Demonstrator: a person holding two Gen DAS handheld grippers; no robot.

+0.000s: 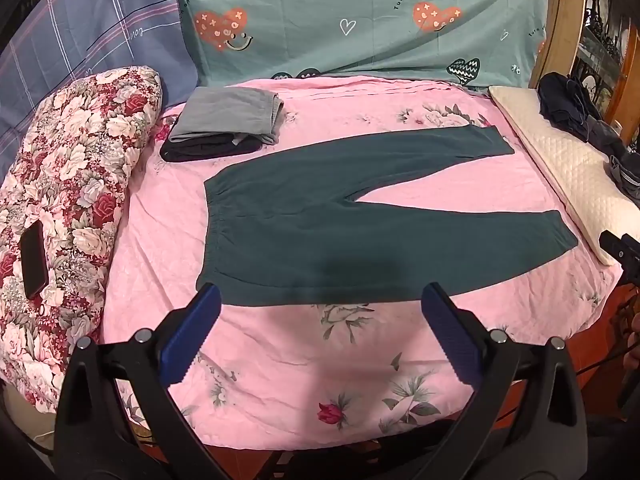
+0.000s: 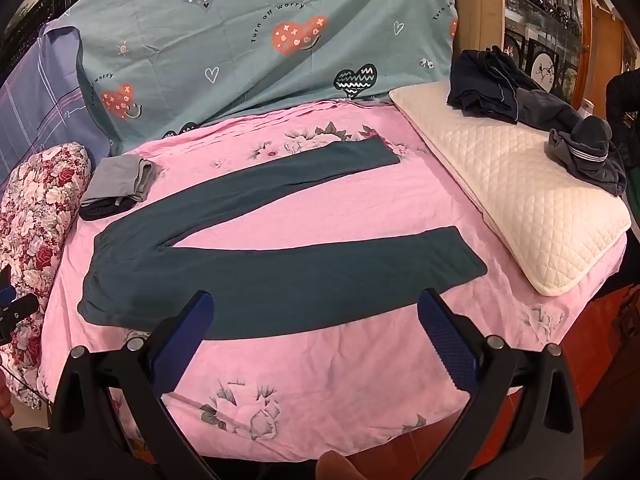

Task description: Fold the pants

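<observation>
We see a pink floral bedsheet (image 2: 340, 380) carrying flat dark green pants (image 2: 248, 276), a folded grey-and-black clothes stack (image 2: 116, 188) and a cream quilted pillow (image 2: 516, 208).

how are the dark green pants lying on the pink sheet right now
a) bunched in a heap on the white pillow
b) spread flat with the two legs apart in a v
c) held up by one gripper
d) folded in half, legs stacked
b: the dark green pants lie flat on the pink sheet, legs splayed apart, both grippers open and clear of them.

You're in a home bedroom: bed (image 1: 280, 380) with pink floral sheet, quilted pillow (image 2: 520, 208), floral quilt (image 1: 68, 184), folded clothes (image 1: 224, 128), wooden cabinet (image 2: 560, 40) behind.
</observation>
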